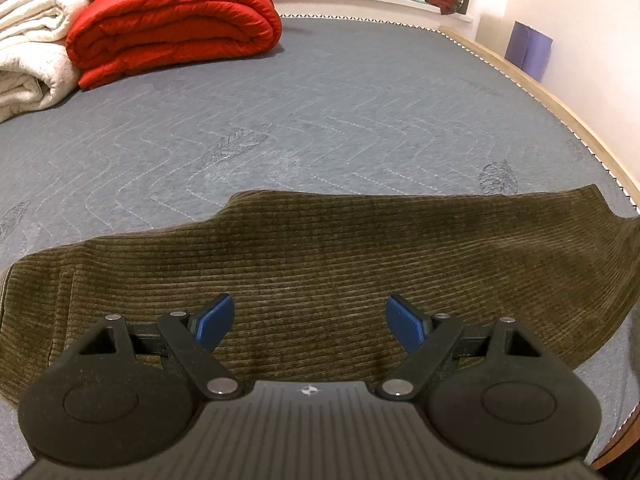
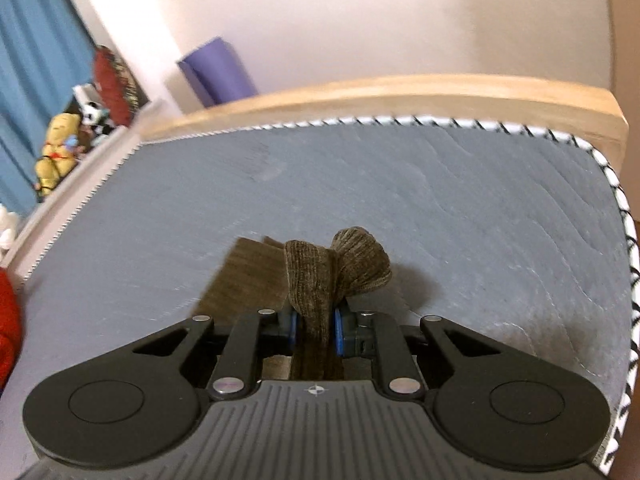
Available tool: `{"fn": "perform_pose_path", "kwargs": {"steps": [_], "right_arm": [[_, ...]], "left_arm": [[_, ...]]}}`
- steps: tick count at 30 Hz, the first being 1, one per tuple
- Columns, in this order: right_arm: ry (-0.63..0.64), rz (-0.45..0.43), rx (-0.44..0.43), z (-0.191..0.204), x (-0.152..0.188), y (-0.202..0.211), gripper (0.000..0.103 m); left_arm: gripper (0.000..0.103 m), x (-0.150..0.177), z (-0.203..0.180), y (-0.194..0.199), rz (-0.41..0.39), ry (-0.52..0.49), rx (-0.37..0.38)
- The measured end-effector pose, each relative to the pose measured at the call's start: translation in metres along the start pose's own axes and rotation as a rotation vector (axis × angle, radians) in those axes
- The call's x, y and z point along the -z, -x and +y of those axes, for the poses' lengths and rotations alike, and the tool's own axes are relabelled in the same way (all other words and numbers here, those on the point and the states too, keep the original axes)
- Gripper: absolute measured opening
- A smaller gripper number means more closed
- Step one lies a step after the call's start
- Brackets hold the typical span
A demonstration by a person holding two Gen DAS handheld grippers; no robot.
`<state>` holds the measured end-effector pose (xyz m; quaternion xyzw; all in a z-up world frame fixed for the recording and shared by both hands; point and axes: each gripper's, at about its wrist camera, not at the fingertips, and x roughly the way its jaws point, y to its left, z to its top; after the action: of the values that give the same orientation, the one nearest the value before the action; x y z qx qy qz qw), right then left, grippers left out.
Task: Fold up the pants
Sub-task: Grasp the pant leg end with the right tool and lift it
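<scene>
Left claw (image 1: 308, 322): blue pads spread wide, poised over olive corduroy pants (image 1: 320, 264) lying flat on grey mattress (image 1: 320, 100). Right claw (image 2: 314, 330): pressed together, pinching bunched pants fabric, rest trailing over mattress toward wooden bed frame (image 2: 400, 92).

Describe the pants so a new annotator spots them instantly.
Start at the grey quilted mattress with folded bedding at the far left. The pants lie flat along its near edge, under the open left tool, one end bunched in the shut right tool. Only they are olive-brown ribbed corduroy; the red quilt and cream blanket are plain.
</scene>
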<state>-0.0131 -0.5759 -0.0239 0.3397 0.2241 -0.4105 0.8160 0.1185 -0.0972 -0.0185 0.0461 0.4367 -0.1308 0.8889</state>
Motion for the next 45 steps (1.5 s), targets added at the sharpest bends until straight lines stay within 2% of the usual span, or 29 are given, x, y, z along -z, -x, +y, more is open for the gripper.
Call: {"fn": "perform_pose_path", "kwargs": {"steps": [4, 7, 11, 14, 17, 19, 21, 23, 25, 26, 29, 32, 34, 36, 38, 42, 45], "right_arm": [[0.048, -0.046, -0.033, 0.012, 0.0, 0.011, 0.017], [0.125, -0.102, -0.093, 0.033, 0.003, 0.026, 0.016], [0.328, -0.201, -0.24, 0.083, 0.027, 0.06, 0.016], [0.513, -0.232, -0.41, 0.124, 0.061, 0.092, 0.016], [0.741, -0.193, -0.629, 0.162, 0.105, 0.123, 0.016], [0.94, -0.12, -0.779, 0.182, 0.142, 0.142, 0.017], [1.155, 0.043, -0.91, 0.197, 0.184, 0.156, 0.025], [1.365, 0.213, -0.981, 0.202, 0.219, 0.166, 0.036], [1.484, 0.26, -0.987, 0.2, 0.233, 0.177, 0.038], [1.489, 0.262, -0.984, 0.2, 0.231, 0.18, 0.045], [1.361, 0.261, -0.93, 0.212, 0.203, 0.176, 0.062], [1.235, 0.247, -0.859, 0.205, 0.183, 0.161, 0.064], [1.185, 0.277, -0.823, 0.204, 0.179, 0.142, 0.064], [1.203, 0.32, -0.804, 0.201, 0.185, 0.127, 0.064], [1.246, 0.352, -0.854, 0.196, 0.196, 0.125, 0.064], [1.408, 0.363, -0.976, 0.187, 0.222, 0.141, 0.064], [1.482, 0.381, -1.024, 0.183, 0.238, 0.147, 0.068]], "left_arm": [[0.087, -0.001, 0.001, 0.0, -0.005, 0.006, -0.004], [0.087, -0.003, 0.005, 0.0, -0.009, 0.024, -0.01], [0.087, -0.008, 0.02, 0.0, -0.01, 0.082, -0.021], [0.087, -0.014, 0.041, 0.002, -0.009, 0.165, -0.026], [0.087, -0.017, 0.067, 0.006, -0.009, 0.277, -0.032], [0.087, -0.019, 0.084, 0.007, -0.006, 0.344, -0.035], [0.087, -0.021, 0.1, 0.008, 0.002, 0.394, -0.037], [0.087, -0.021, 0.112, 0.007, 0.015, 0.438, -0.045], [0.087, -0.02, 0.119, 0.007, 0.025, 0.471, -0.045], [0.087, -0.019, 0.12, 0.006, 0.03, 0.478, -0.041], [0.087, -0.019, 0.119, 0.006, 0.04, 0.473, -0.02], [0.086, -0.02, 0.111, 0.006, 0.026, 0.444, 0.004], [0.075, -0.02, 0.102, 0.006, 0.008, 0.407, 0.03], [0.052, -0.021, 0.092, 0.003, 0.008, 0.373, 0.065], [0.041, -0.022, 0.084, -0.002, 0.015, 0.353, 0.095], [0.041, -0.021, 0.073, -0.006, 0.021, 0.322, 0.1], [0.043, -0.021, 0.07, -0.01, 0.023, 0.314, 0.1]]}}
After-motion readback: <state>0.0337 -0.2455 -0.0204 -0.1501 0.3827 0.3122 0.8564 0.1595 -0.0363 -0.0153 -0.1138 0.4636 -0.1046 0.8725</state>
